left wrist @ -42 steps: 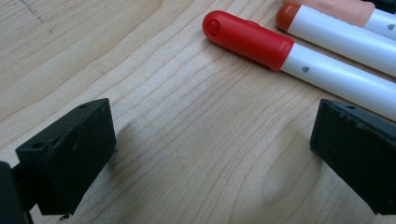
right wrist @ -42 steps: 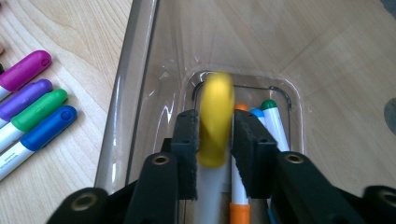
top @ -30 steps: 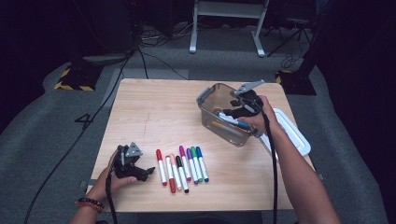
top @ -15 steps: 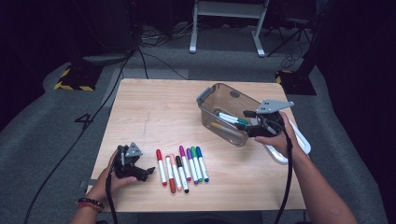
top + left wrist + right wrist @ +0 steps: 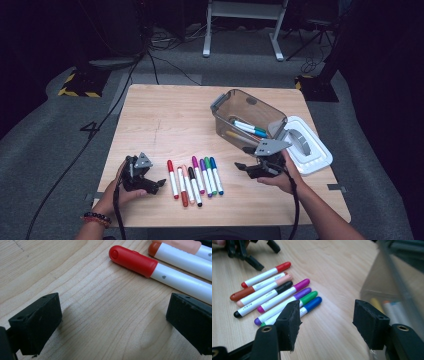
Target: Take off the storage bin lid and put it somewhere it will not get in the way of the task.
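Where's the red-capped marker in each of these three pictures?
High view: red-capped marker, leftmost in the row, beside the left gripper.
Left gripper view: top centre to right, just beyond the open jaws.
Right gripper view: upper left, farthest in the row.
Shared landmark: the orange-brown marker lying right beside it.

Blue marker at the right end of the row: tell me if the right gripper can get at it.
Probably yes. The right gripper is open and empty, beside the blue marker, with bare table between them.
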`<state>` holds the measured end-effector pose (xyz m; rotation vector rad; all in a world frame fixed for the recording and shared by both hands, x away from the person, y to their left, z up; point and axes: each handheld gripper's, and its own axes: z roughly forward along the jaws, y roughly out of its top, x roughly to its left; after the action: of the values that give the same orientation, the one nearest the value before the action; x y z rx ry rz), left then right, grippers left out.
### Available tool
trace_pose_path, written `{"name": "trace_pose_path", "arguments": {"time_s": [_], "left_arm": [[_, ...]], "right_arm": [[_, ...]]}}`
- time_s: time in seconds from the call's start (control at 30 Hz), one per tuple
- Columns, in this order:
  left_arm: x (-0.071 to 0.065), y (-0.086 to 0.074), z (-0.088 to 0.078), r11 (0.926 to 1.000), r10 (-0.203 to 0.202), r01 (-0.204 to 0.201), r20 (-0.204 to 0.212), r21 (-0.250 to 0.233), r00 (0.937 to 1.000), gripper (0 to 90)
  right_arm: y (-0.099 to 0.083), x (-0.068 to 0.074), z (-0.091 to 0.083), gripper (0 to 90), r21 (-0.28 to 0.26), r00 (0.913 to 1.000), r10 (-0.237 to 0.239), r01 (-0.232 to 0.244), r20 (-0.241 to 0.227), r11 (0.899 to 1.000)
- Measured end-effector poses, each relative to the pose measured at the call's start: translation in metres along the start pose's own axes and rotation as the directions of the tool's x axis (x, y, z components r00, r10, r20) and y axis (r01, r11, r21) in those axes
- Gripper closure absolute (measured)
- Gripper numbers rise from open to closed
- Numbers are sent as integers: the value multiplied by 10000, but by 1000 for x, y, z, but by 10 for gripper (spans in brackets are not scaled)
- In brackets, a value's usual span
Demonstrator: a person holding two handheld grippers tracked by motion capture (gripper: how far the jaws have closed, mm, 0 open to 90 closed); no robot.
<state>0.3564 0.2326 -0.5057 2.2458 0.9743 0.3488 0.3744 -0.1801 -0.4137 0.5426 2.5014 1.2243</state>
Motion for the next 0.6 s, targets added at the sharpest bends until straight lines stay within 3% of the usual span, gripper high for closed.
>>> {"name": "trace_pose_path", "arguments": {"time_s": [0.27,0.43,0.6], "left_arm": [[0,0,0,10000,-6,6,-1,-4,10000,5],[0,0,0,10000,-1,1,-1,0,10000,5],[0,0,0,10000,5,-5,-2,5,10000,5]], "right_arm": [[-11,9,52,397,542,9988,151,-126,-468,9985],[-12,7,76,409,658,9961,504,-456,-730,9968],[-10,8,89,422,704,9965,429,-378,-724,9968]]}}
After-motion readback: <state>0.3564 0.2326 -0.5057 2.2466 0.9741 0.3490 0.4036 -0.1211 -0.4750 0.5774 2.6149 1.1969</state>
